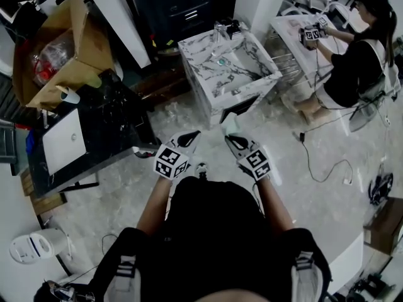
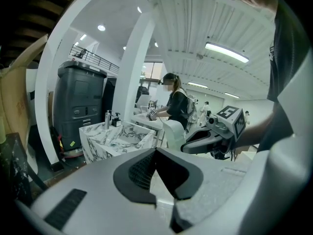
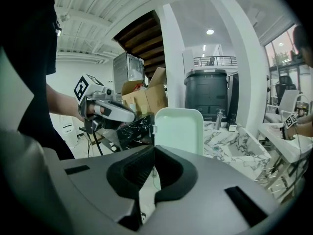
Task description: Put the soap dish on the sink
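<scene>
We see the soap dish (image 1: 229,124), pale green, carried upright at the tip of the right gripper (image 1: 232,138); in the right gripper view the jaws are pressed together on the dish's lower left edge, and the rest of the dish rises clear above them. The dish hangs in the air over the pale floor (image 1: 327,200), well short of the marble sink (image 1: 214,96), which stands at 12 o'clock from it; the dish touches nothing but the jaws. The left gripper (image 1: 191,135) rides just beside the right one, at its 9 o'clock; in the left gripper view its jaws are closed tip to tip with nothing between them; both grippers point toward the sink. A chrome faucet (image 1: 220,29) stands at the sink's far rim, with a small dark dispenser (image 1: 235,26) just beside it. At 10 o'clock from the grippers we find a black bench (image 1: 119,115) carrying a white slab (image 1: 63,142); beyond it, an open cardboard box (image 1: 60,74). At 2 o'clock a seated person in a dark top (image 1: 356,68) works at a white bench (image 1: 293,27), holding another marked gripper (image 1: 310,35); we cannot tell how its jaws stand.
</scene>
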A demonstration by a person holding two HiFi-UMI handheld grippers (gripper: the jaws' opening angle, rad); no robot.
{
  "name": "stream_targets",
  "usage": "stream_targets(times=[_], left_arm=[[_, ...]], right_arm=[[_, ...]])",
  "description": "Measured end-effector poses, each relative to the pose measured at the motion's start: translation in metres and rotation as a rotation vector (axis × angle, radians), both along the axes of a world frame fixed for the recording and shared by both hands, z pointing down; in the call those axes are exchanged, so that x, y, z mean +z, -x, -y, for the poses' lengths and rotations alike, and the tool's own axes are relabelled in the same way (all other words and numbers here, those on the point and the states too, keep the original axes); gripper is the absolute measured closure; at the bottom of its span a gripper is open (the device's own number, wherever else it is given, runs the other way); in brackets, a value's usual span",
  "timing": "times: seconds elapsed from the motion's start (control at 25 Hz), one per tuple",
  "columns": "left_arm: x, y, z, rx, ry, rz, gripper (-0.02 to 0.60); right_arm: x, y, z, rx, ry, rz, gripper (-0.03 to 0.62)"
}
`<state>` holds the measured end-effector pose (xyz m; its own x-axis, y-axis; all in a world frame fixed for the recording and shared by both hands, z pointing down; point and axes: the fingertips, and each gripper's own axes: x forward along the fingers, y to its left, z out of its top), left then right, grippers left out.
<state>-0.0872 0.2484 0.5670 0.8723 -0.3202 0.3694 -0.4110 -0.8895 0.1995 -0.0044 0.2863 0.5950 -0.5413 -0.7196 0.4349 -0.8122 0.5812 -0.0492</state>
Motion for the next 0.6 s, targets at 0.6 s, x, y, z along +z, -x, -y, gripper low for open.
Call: stream_targets(times=[0.6], left_arm=[[0.008,-0.005,0.032,0.128,0.002,0.000,0.583]], right_arm=[[0.007,0.007,0.022,0.113,0.003,-0.012,0.595]])
